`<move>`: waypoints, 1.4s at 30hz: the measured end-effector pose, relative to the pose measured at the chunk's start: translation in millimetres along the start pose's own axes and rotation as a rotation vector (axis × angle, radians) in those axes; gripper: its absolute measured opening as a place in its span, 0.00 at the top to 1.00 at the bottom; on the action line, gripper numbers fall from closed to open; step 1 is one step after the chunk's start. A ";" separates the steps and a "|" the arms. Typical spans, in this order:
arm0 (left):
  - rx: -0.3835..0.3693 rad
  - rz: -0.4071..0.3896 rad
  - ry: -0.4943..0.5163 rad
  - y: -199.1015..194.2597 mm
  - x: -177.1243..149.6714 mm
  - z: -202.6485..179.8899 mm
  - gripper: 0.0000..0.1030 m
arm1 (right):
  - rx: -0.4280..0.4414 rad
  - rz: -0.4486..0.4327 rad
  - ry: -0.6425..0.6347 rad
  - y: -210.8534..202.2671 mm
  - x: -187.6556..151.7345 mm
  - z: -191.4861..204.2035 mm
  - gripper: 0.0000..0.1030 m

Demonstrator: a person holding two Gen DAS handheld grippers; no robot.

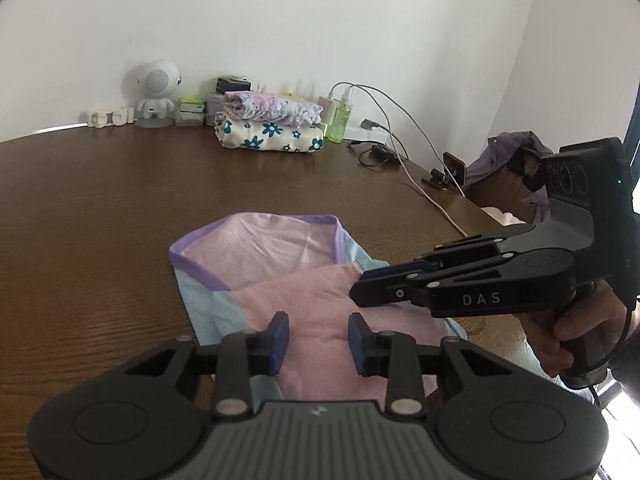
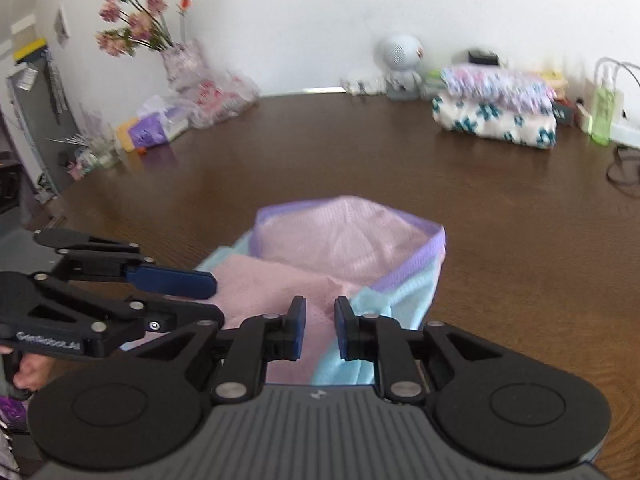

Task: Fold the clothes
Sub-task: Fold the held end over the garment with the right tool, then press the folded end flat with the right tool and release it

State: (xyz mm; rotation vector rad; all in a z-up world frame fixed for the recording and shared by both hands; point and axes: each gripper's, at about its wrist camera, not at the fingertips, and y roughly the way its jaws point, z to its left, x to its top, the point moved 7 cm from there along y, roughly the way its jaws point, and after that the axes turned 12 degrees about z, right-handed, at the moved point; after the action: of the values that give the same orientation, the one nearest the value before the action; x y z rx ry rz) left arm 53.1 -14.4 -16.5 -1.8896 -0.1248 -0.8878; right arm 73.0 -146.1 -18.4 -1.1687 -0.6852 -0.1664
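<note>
A small pink and light blue garment (image 1: 288, 276) with a purple waistband lies partly folded on the brown wooden table (image 1: 120, 208); it also shows in the right wrist view (image 2: 344, 248). My left gripper (image 1: 318, 334) is open and empty, just above the garment's near pink part. My right gripper (image 2: 320, 330) is open with a narrow gap, empty, over the garment's near edge. In the left wrist view the right gripper (image 1: 360, 290) comes in from the right, its tips over the garment's right side. In the right wrist view the left gripper (image 2: 200, 300) comes in from the left.
A stack of folded floral clothes (image 1: 268, 126) sits at the back by the wall, with a white robot figure (image 1: 156, 92), a green bottle (image 1: 340, 118), chargers and cables (image 1: 384, 148). A phone on a stand (image 1: 454, 168) is at the right edge. A flower vase (image 2: 180, 56) and packets stand at back left.
</note>
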 end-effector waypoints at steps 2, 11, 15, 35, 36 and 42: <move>0.002 0.015 0.001 3.4 -5.8 -0.9 0.71 | 0.003 0.011 0.017 -0.8 -9.2 2.3 0.85; -0.025 -0.002 0.006 -17.7 -18.7 -11.9 0.66 | -0.001 -0.036 0.027 -42.7 -40.9 9.1 0.78; 0.000 -0.022 -0.109 -18.7 -5.9 24.7 0.46 | 0.048 -0.104 0.089 -54.9 -29.5 -19.4 0.58; -0.053 0.048 -0.150 -3.3 -5.4 13.4 0.97 | 0.198 0.006 0.331 -44.6 -52.2 -26.6 0.96; -0.045 0.057 -0.153 1.3 -7.4 13.3 0.96 | 0.169 0.021 0.331 -42.7 -56.4 -25.5 0.96; 0.020 0.021 -0.112 -6.9 -8.1 12.2 0.75 | -0.048 0.013 0.163 -43.9 -65.2 -1.9 0.88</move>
State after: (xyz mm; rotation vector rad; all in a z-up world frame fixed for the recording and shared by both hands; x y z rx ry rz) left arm 50.5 1.3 -19.2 -1.9185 -0.1808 -0.7638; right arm 2.1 -180.0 -21.6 -1.1910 -0.5321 -0.2653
